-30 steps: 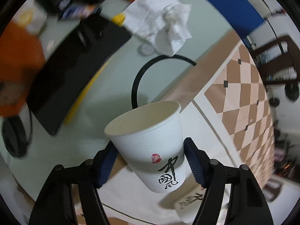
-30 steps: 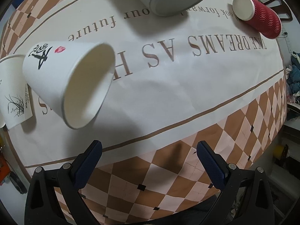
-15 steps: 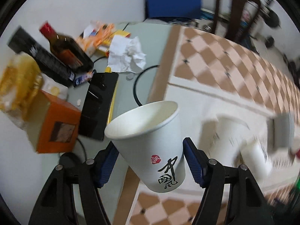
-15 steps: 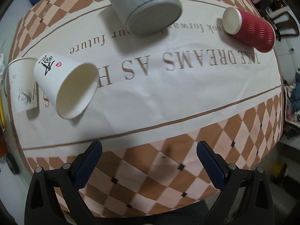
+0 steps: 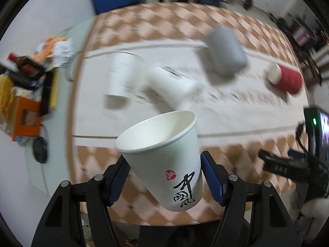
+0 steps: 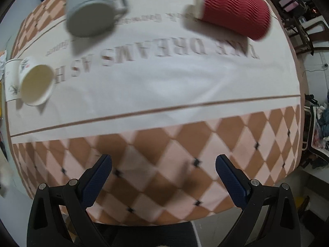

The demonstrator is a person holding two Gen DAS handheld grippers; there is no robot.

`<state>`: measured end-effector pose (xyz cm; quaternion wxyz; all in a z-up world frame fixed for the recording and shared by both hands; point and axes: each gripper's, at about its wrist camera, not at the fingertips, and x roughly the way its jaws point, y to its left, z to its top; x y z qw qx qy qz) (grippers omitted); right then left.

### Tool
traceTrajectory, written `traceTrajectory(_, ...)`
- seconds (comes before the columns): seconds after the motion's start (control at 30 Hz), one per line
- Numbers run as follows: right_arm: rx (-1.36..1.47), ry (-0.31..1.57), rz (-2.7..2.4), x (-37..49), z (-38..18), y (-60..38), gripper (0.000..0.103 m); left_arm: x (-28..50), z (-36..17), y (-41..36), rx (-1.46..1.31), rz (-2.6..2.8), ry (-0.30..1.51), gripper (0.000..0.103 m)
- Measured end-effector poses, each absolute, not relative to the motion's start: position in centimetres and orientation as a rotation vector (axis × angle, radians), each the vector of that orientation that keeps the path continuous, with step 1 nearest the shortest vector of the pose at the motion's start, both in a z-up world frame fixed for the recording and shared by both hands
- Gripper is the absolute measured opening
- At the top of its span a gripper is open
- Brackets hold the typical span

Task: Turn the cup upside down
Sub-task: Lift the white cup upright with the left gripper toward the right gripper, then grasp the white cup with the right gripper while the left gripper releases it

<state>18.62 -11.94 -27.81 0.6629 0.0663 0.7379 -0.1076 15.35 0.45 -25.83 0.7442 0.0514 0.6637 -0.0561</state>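
My left tool [image 5: 164,176] was clamped on the white paper cup [image 5: 164,160], its blue pads pressing both sides, the cup lifted above the table [image 5: 226,123] and tilted with its mouth up and away from me. My right tool [image 6: 163,177] stood wide apart, gripping nothing, over the checkered tablecloth [image 6: 164,140]. A grey mug [image 6: 90,10] and a red ribbed cup [image 6: 232,10] lay on their sides beyond.

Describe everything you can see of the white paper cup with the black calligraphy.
The white paper cup with black brush calligraphy and a red seal looks like thin coated paper with a rolled rim and is empty inside. The left claw holds it in the air above the checkered tablecloth, blue pads against its sides, mouth tilted up and away. Nothing else touches it.
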Motion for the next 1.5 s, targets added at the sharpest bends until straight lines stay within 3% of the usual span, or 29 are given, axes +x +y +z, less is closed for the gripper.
traceTrajectory(0.3, 0.134, 1.694, -0.335, 19.7, -28.3, -15.4, 0.102, 13.5, -33.6, -10.5, 0.176, -0.336, 1.663, 0.066)
traceTrajectory(0.63, 0.177, 1.703, -0.415, 16.4, -28.8, -19.3, 0.102, 13.4, -37.8, -13.6, 0.137, -0.386, 1.766, 0.07)
traceTrajectory(0.73, 0.189, 1.703, -0.42, 16.2, -28.2, -18.4, 0.102, 13.5, -38.1, -13.2, 0.101, -0.376, 1.767, 0.07)
traceTrajectory(0.83, 0.192, 1.699, -0.415, 15.5, -28.9, -20.2, 0.102, 13.5, -38.0, -12.6, 0.07, -0.362, 1.756, 0.084)
traceTrajectory(0.97, 0.193, 1.691, -0.4, 14.5, -29.3, -22.2, 0.102, 13.6, -37.5, -11.9, 0.027, -0.354, 1.743, 0.09)
traceTrajectory(1.03, 0.188, 1.678, -0.39, 13.7, -29.4, -23.5, 0.102, 13.2, -36.1, -11.5, -0.014, -0.353, 1.713, 0.097)
traceTrajectory(1.2, 0.171, 1.585, -0.312, 13.7, -26.5, -24.2, 0.102, 12.1, -30.2, -8.6, -0.098, -0.314, 1.563, 0.102)
traceTrajectory(1.37, -0.15, 1.505, -0.023, 15.8, -22.3, -19.2, 0.102, 11.6, -26.4, -3.4, -0.062, -0.112, 1.423, 0.103)
traceTrajectory(1.5, -0.683, 1.372, 0.253, 14.7, -20.3, -11.7, 0.102, 9.4, -28.5, 0.3, 0.025, 0.068, 1.422, 0.103)
